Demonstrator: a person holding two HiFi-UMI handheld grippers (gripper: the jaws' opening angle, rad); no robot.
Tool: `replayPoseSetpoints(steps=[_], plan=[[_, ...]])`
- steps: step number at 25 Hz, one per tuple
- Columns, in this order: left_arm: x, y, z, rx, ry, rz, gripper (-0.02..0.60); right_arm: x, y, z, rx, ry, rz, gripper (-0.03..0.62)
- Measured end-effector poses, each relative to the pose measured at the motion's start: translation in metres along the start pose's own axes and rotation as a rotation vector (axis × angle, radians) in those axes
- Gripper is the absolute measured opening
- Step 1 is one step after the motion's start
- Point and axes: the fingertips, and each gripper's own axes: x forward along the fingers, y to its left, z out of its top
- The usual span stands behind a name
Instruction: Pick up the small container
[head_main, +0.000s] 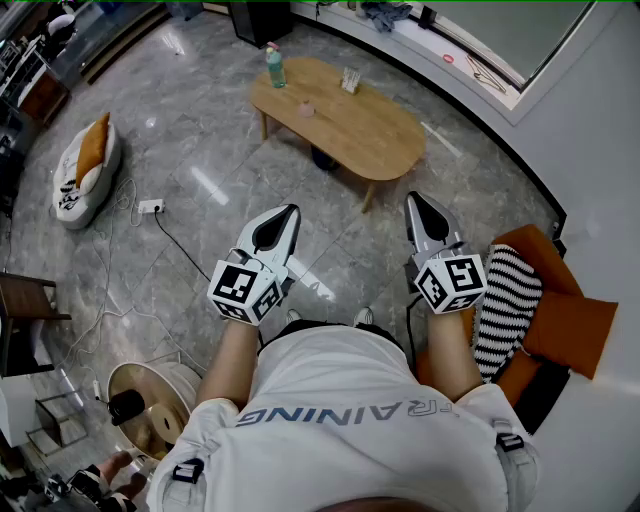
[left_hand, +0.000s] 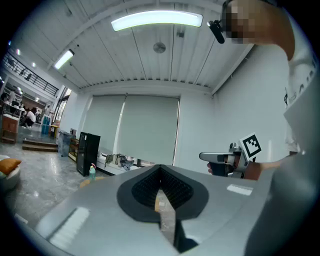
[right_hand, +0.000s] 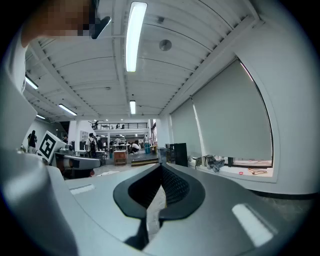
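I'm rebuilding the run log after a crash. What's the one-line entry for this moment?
phase: before approach | left gripper: shut, empty | right gripper: shut, empty | small container: on wooden table, untouched

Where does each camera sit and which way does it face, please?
Head view: on the person's head, steeply down at the oval wooden table; shows forearms, left gripper, right gripper.
Left gripper view: on the left gripper, level toward the blinds; own shut jaws, right gripper.
Right gripper view: on the right gripper, level toward the hall; own shut jaws, left gripper.
Shared: green bottle, in head and left gripper views.
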Motion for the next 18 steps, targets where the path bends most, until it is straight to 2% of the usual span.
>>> replayPoseSetpoints(steps=[12,15,18], plan=[[-0.011,0.011,0.000,-0.015,0.002,0.001,0.000,0.005,0.010,-0.001,-0.011,0.014,-0.003,0.012],[-0.018,0.017,0.006,-0.008,-0.032,0.008,0.000,0.005,0.014,0.003,0.013,-0.029,0.001,0.014],[-0.025,0.023,0.011,-0.005,-0.051,0.000,0.000,0.006,0.030,0.009,0.030,-0.088,0.049,0.014]])
